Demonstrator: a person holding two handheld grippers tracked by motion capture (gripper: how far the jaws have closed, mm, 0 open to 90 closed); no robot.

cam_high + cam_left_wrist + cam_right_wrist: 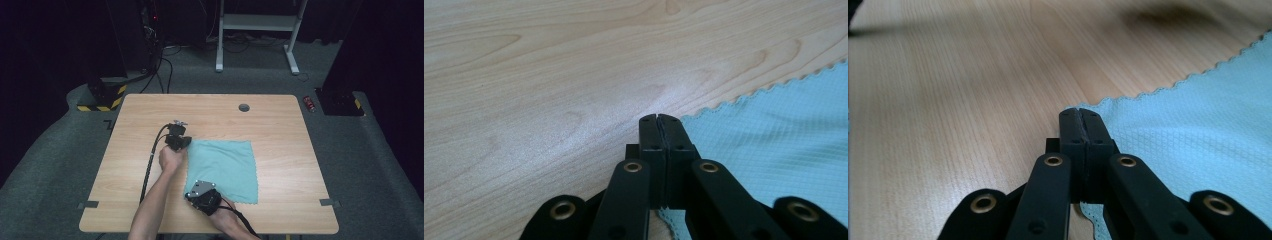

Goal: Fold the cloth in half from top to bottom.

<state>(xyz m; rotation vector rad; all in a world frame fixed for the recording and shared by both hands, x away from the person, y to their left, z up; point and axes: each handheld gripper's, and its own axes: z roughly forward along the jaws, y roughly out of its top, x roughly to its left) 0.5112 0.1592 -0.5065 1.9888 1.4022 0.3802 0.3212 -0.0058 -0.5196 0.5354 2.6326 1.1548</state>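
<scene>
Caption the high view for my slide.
Both grippers, left and right, pinch the teal cloth's left corners.

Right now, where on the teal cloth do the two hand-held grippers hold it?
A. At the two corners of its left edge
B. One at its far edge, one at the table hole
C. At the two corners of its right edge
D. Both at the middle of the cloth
A: in the high view the left hand-held gripper is shut on the far left corner of the teal cloth, and the right hand-held gripper on its near left corner.
</scene>
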